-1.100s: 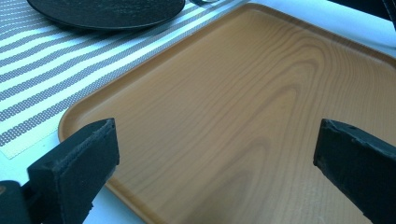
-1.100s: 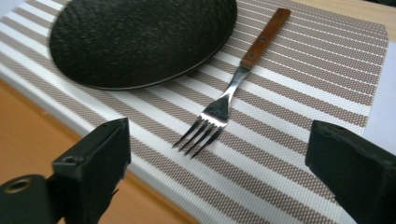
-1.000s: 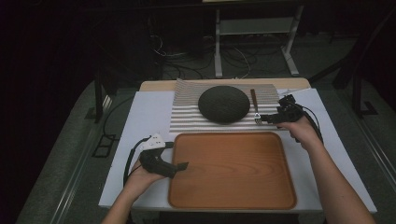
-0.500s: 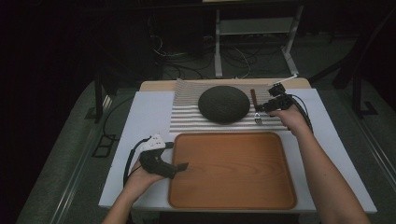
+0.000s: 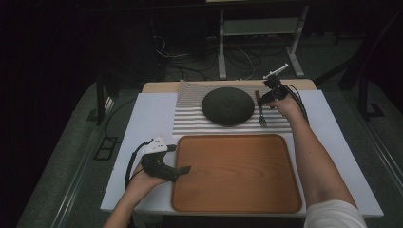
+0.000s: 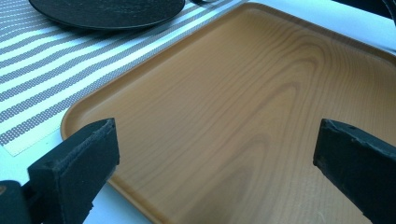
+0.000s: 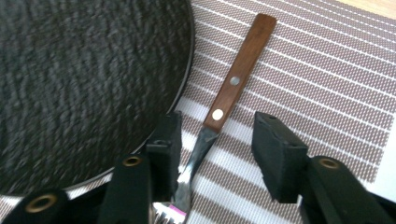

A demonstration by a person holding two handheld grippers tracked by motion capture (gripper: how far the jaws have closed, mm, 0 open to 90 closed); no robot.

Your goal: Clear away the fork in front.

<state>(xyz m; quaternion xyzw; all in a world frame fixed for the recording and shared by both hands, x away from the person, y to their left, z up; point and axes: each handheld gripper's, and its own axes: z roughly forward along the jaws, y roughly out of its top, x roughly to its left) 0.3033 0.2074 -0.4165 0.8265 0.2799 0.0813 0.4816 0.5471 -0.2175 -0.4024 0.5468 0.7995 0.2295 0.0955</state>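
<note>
My right tongs (image 7: 215,149), jaws parted and gripping nothing, straddle the metal neck of the fork (image 7: 224,100), which lies flat on the striped placemat (image 7: 327,84) just beside the dark plate (image 7: 84,79), its wooden handle pointing away from me. My left tongs (image 6: 210,163) hang wide open and empty over the near corner of the wooden tray (image 6: 261,102), which rests on the white bench (image 5: 152,114) in front of the placemat

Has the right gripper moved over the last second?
Yes. The right gripper has moved away from the person, from beside the dark plate's near edge to its far side, jaws now open astride the fork.
</note>
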